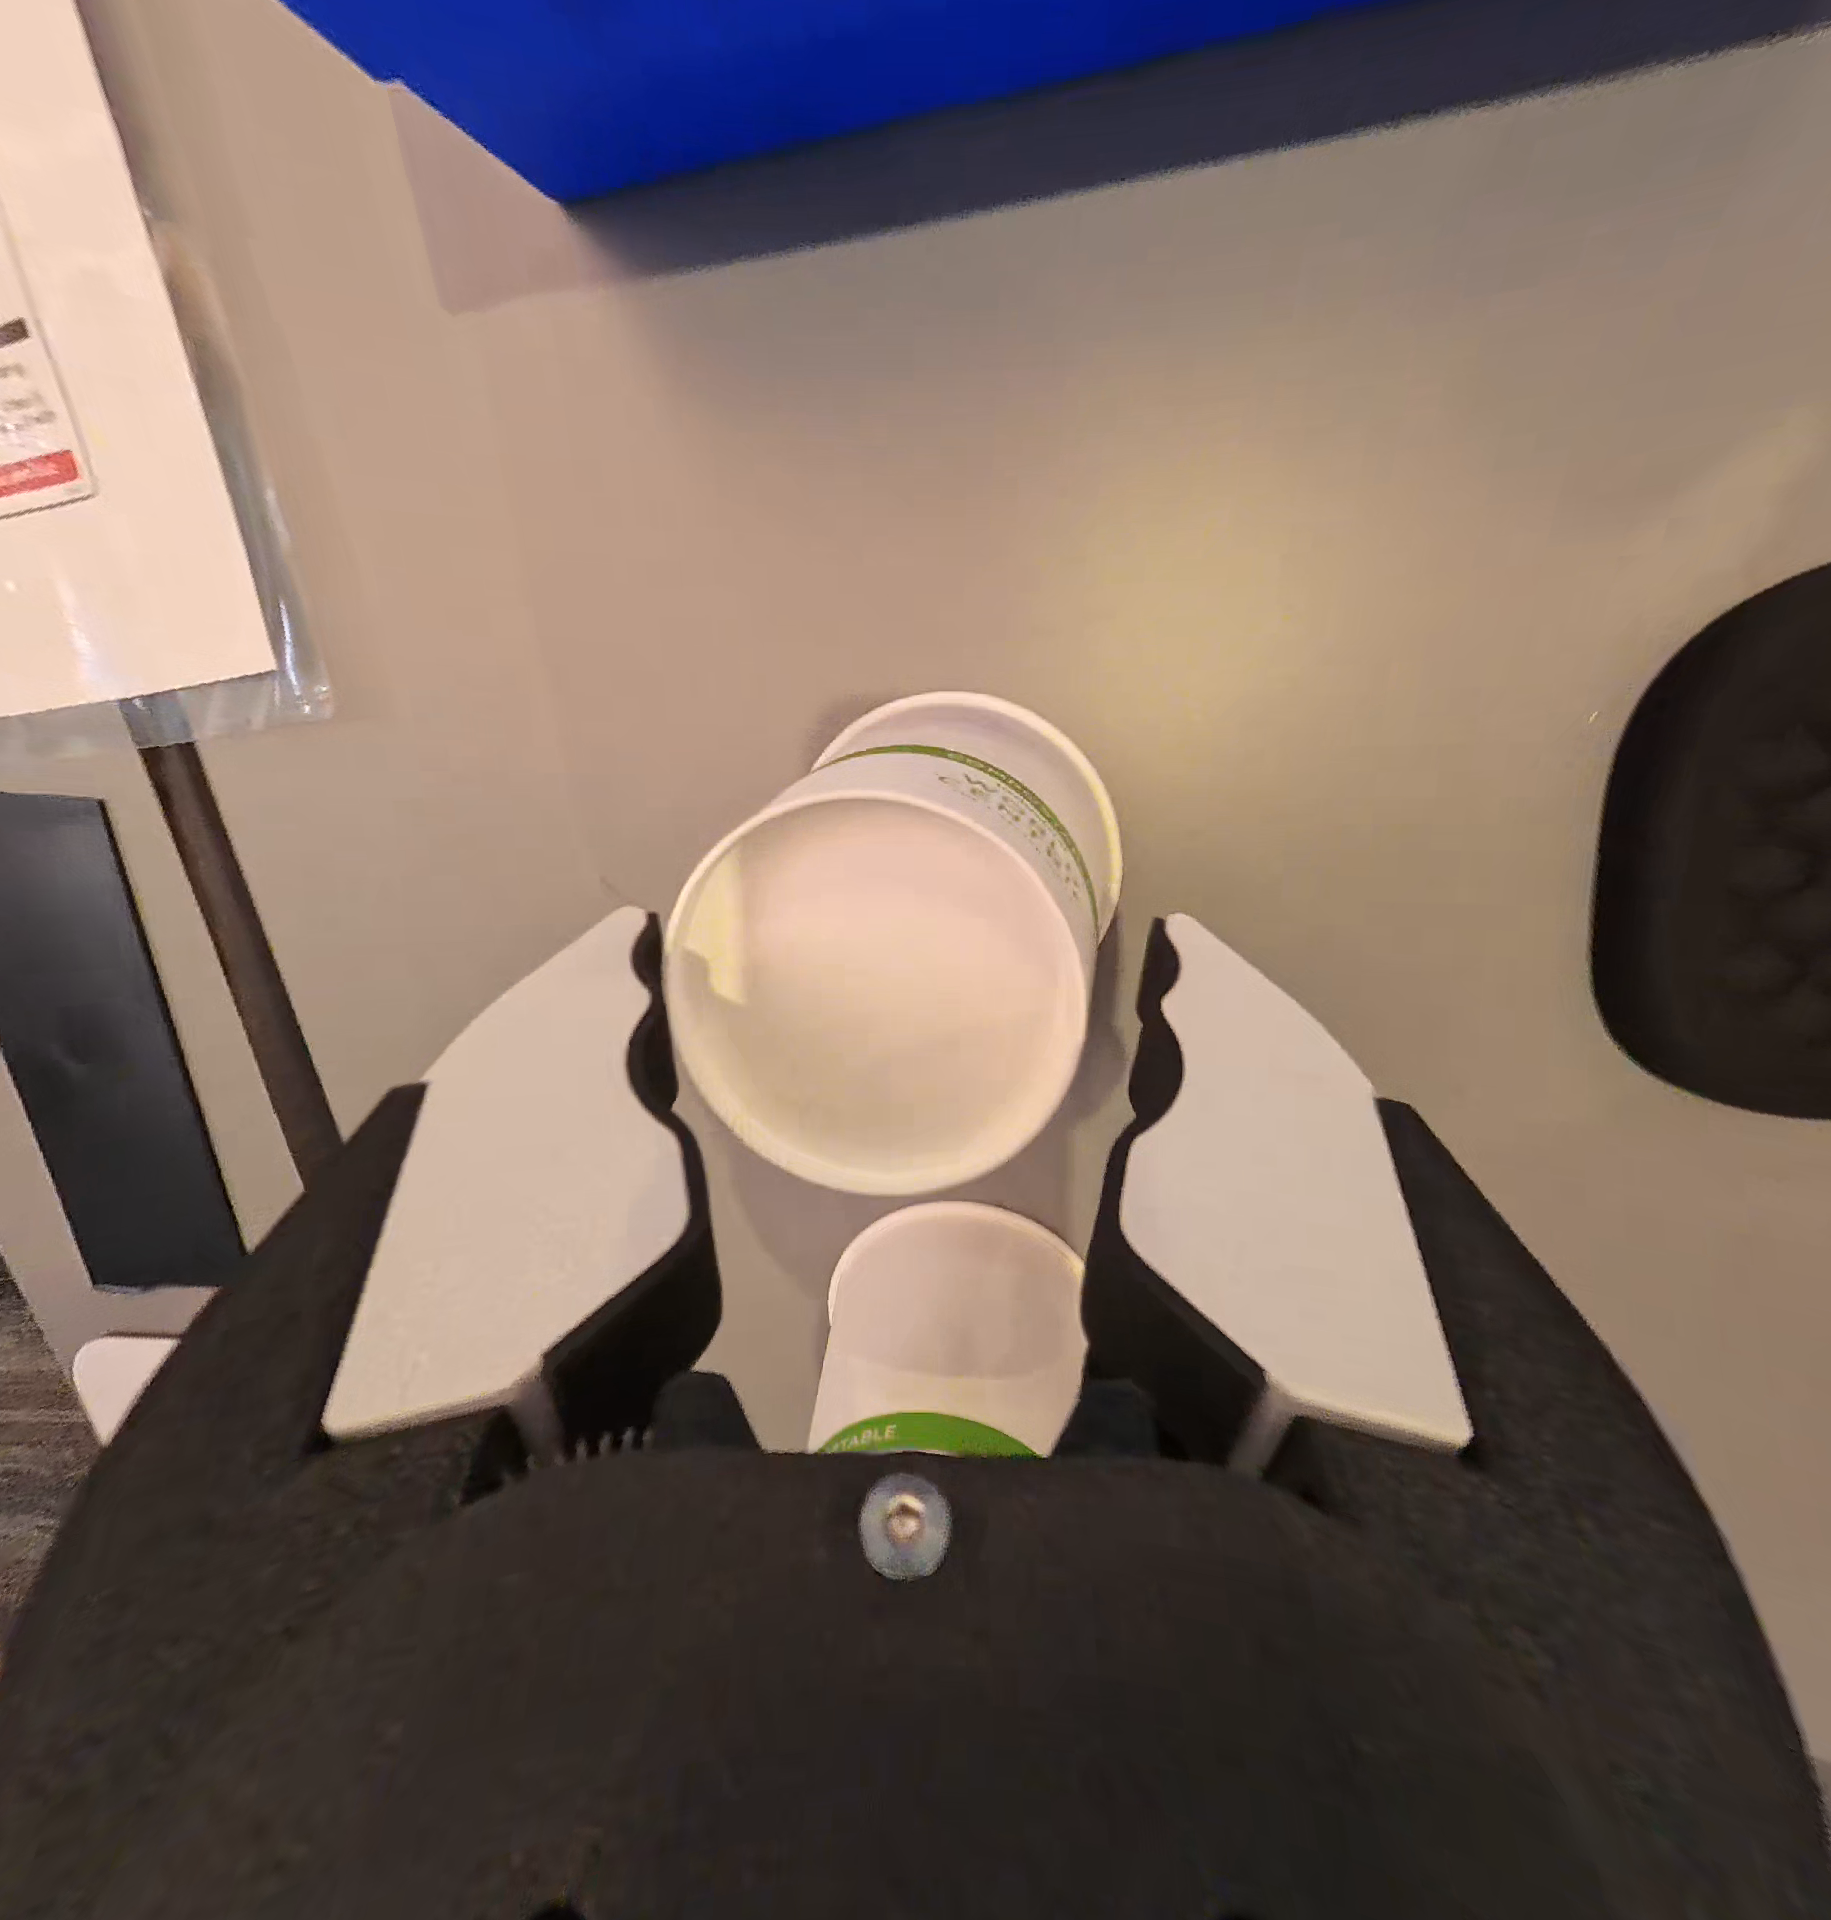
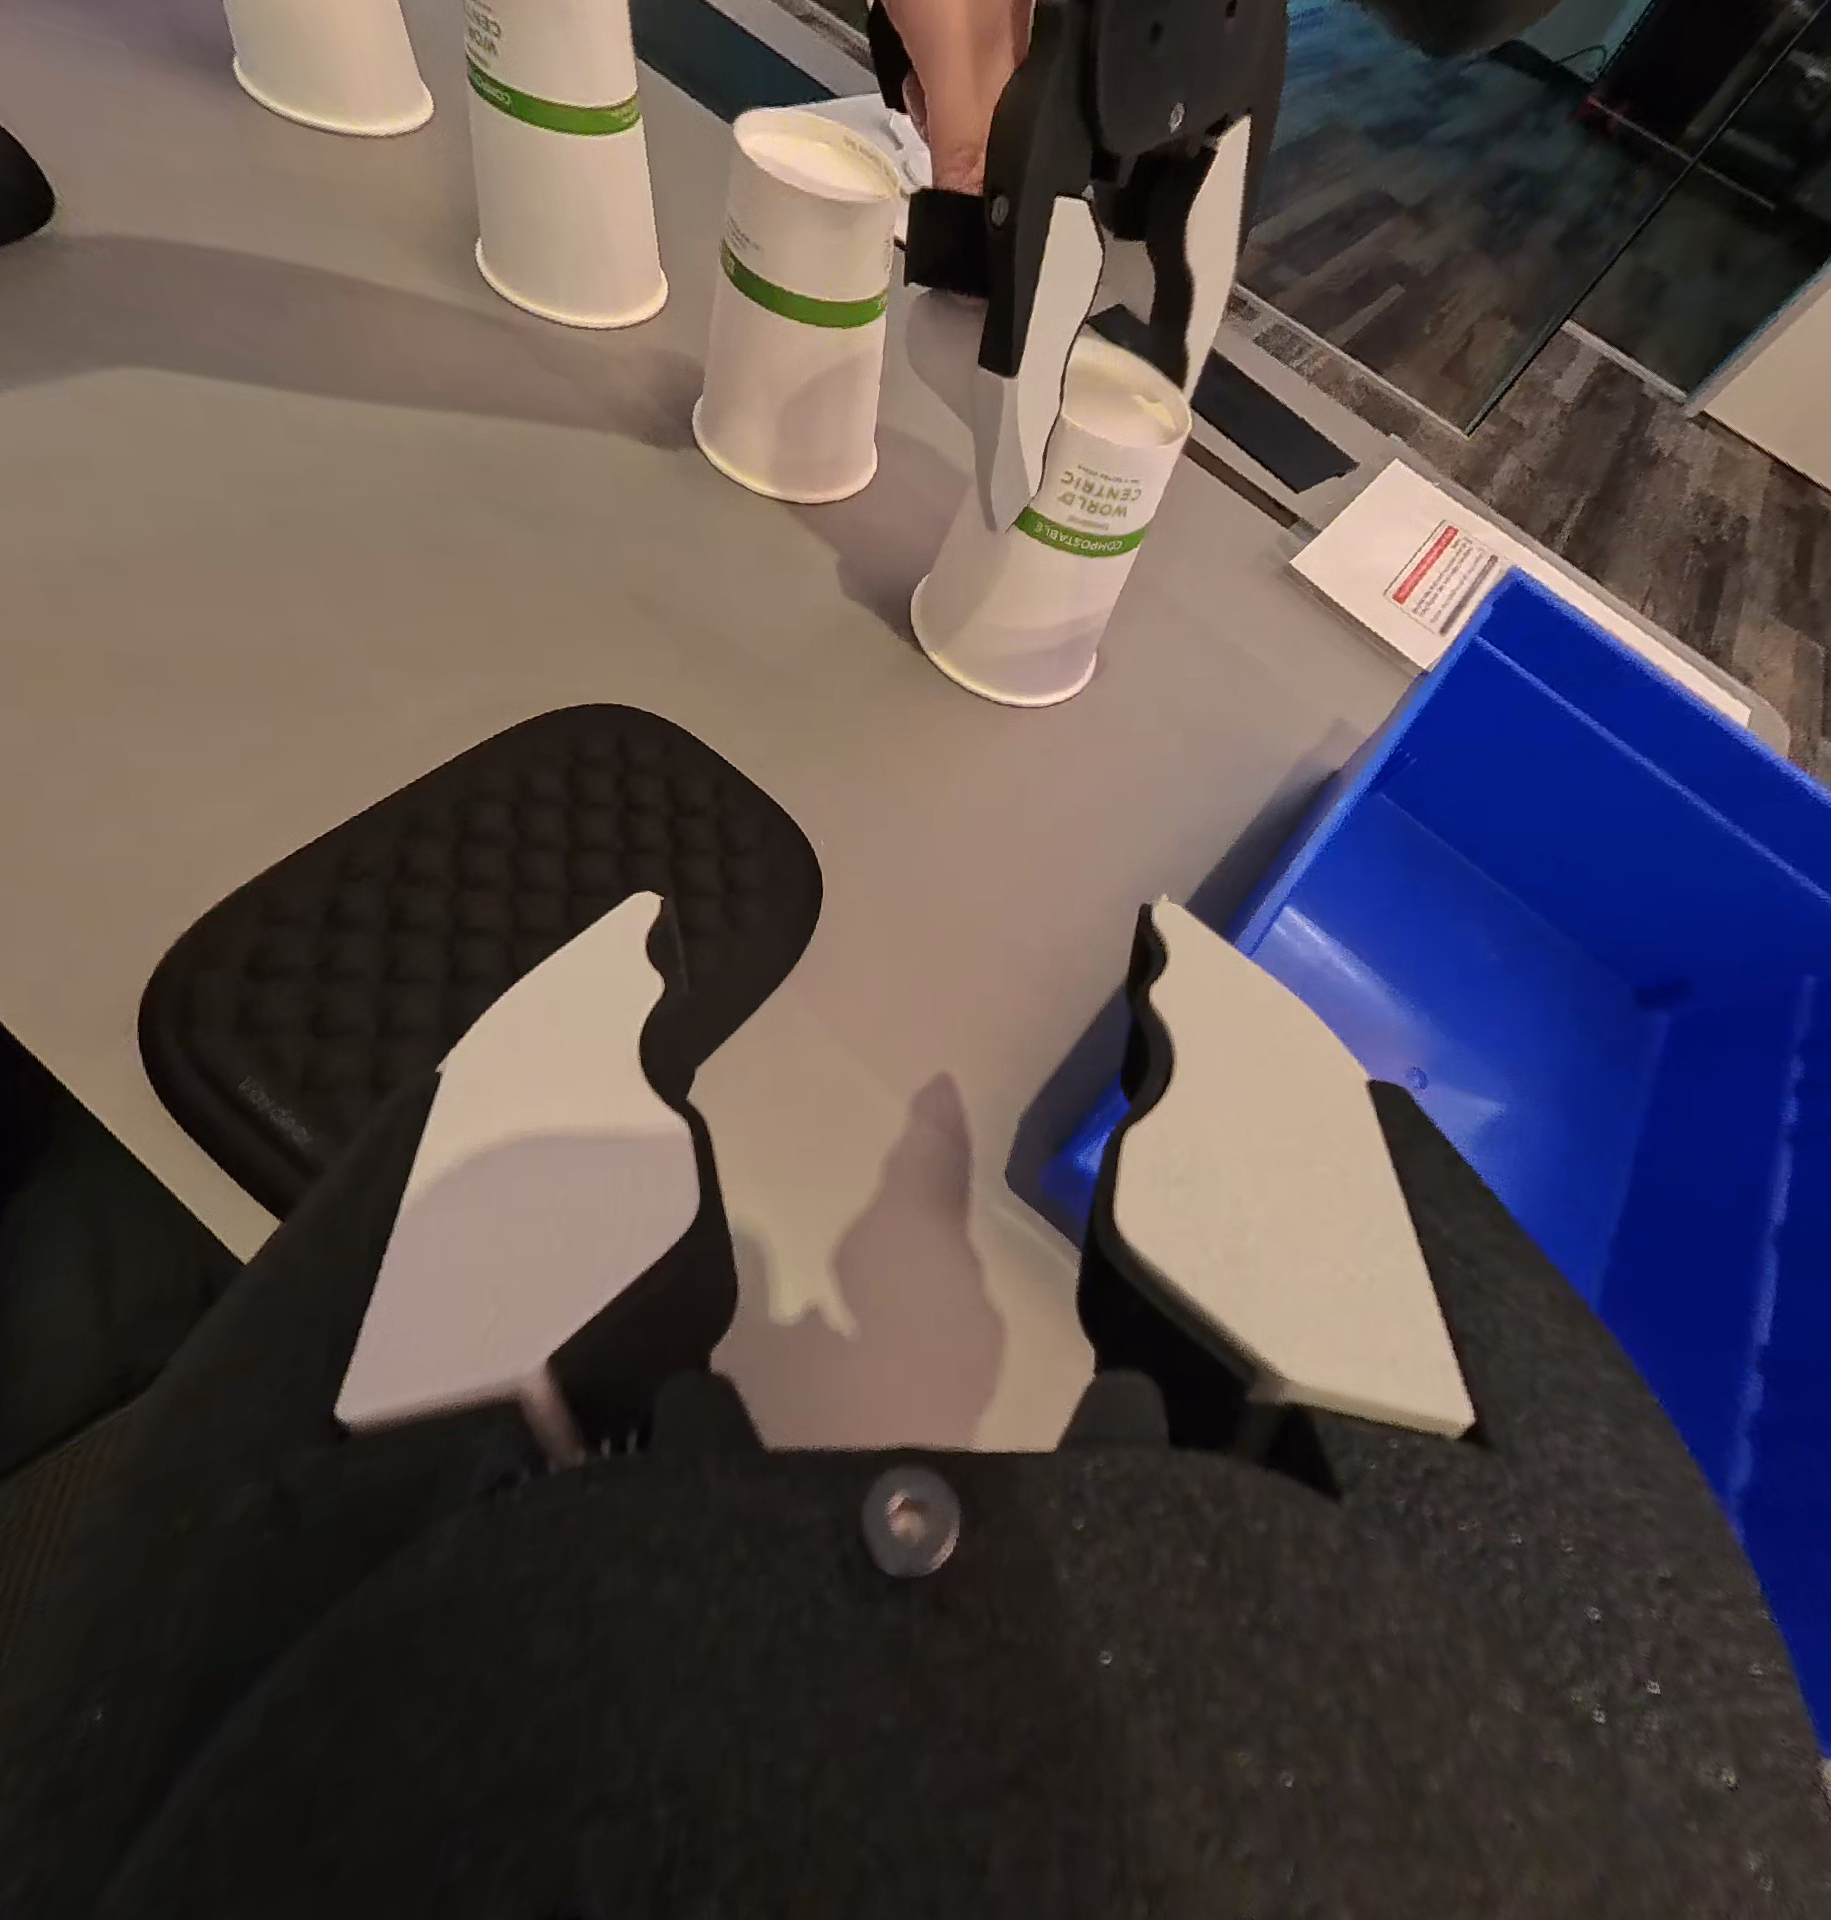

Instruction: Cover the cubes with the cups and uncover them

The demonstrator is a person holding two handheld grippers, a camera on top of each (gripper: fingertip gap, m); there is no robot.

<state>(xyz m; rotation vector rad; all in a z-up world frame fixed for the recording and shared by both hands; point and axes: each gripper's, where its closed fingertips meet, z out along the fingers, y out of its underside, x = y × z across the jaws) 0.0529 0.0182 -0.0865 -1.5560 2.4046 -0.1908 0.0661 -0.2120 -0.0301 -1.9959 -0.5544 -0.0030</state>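
Several white paper cups with green bands stand upside down on the grey table [image 2: 475,582]. My left gripper [image 1: 900,925] is open, with its fingers on either side of the upturned base of one cup [image 1: 875,1018]. The left finger is against the cup and the right finger stands a little clear. A second cup [image 1: 952,1330] stands nearer the gripper's body. In the right wrist view the left gripper [image 2: 1087,436] straddles the top of that cup [image 2: 1036,582]. My right gripper [image 2: 900,909] is open and empty above bare table. No cubes show.
A blue bin [image 2: 1576,987] stands right of my right gripper and shows at the top of the left wrist view [image 1: 838,83]. A black textured pad [image 2: 475,935] lies to its left. Other cups [image 2: 797,322] [image 2: 568,177] stand behind. A paper sheet [image 2: 1410,561] lies by the table edge.
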